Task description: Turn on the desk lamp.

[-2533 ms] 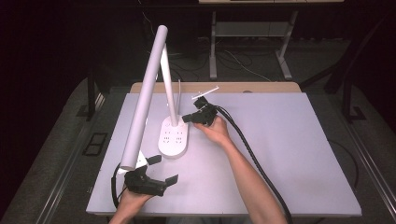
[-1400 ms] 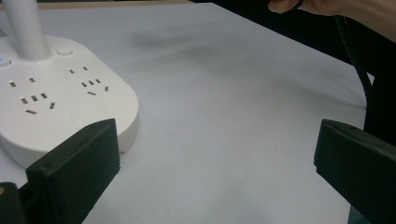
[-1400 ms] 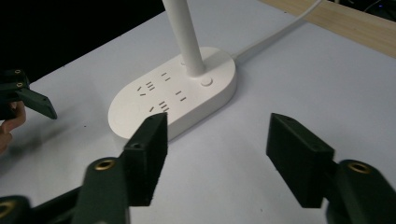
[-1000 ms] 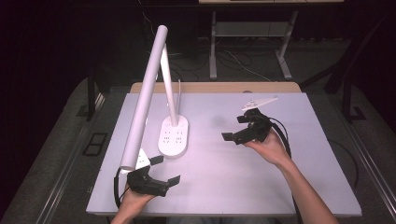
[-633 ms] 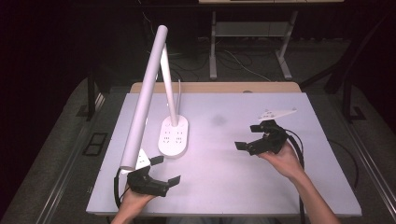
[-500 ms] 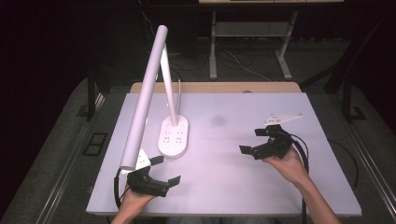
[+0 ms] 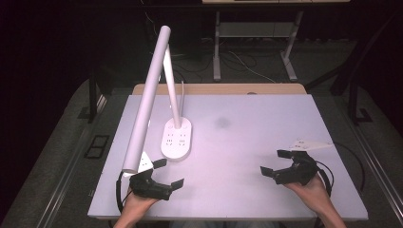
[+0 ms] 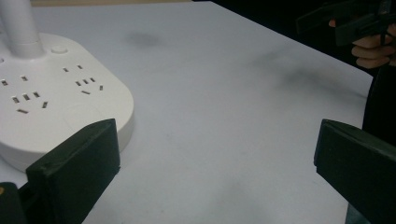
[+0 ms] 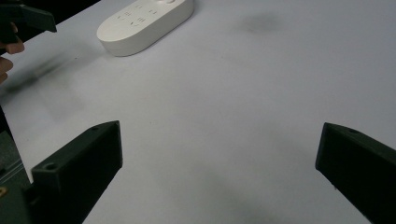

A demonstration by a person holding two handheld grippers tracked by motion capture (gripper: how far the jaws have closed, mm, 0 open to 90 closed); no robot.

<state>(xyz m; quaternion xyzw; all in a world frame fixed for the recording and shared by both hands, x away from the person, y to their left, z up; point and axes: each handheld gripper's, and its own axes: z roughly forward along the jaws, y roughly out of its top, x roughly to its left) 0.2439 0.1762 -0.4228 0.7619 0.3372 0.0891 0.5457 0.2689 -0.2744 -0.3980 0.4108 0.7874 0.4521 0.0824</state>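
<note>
Darkness surrounds the white table [image 7: 247, 142], and we work on its lit top with both tools near our edge.

Our right gripper [image 7: 278, 162] rests low at the near right of the table, jaws spread wide with nothing between them; the right gripper view looks between its two black jaws across bare tabletop toward the lamp's base. Our left gripper [image 7: 167, 173] sits at the near left, jaws likewise spread and holding nothing, just in front of the lower end of the lamp head [image 7: 145, 99]. From its own camera the base [image 8: 51, 102] lies just beside the left jaw, apart from it.

The desk lamp stands left of centre: an oval white base [image 7: 177, 137] with socket holes and a small round button [image 8: 59, 49] by the foot of the stem [image 7: 172, 90], and the long tube head slanting down toward our left hand. A faint dark smudge [image 7: 222, 123] marks the table right of the base.

We judge the step in hand to be a pause with both hands parked clear of the lamp. A next move on the lamp would call for a long reach from the right, or a short, careful one from the left, without knocking the slanting head.

Compared with 2.5 s ago, our right gripper has left the base, where it then hovered, and drawn back to the near right corner. Our left gripper has stayed put, and the lamp has not shifted.
</note>
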